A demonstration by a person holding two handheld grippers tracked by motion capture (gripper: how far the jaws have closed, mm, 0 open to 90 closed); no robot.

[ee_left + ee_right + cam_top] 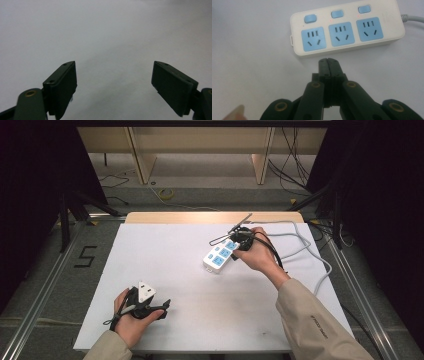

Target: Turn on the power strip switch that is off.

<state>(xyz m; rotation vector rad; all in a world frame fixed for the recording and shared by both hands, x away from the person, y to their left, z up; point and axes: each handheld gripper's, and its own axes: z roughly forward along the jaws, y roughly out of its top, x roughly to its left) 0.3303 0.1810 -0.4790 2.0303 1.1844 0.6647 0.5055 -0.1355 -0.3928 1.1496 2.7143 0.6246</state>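
A white power strip (218, 256) with three blue sockets and three blue switches lies right of the table's middle; its grey cable runs off to the right. In the right gripper view the power strip (347, 27) lies just beyond my right gripper (328, 60), whose jaws are pressed together with nothing between them. In the high view the right gripper (240, 240) hovers at the strip's far end. My left gripper (162, 307) rests near the table's front left, and in the left gripper view the left gripper (113, 82) stands open over bare white table.
The white tabletop (170, 270) has a wooden strip along its far edge. The grey cable (305, 245) loops over the right side of the table. Wooden furniture legs and loose cables stand on the floor beyond.
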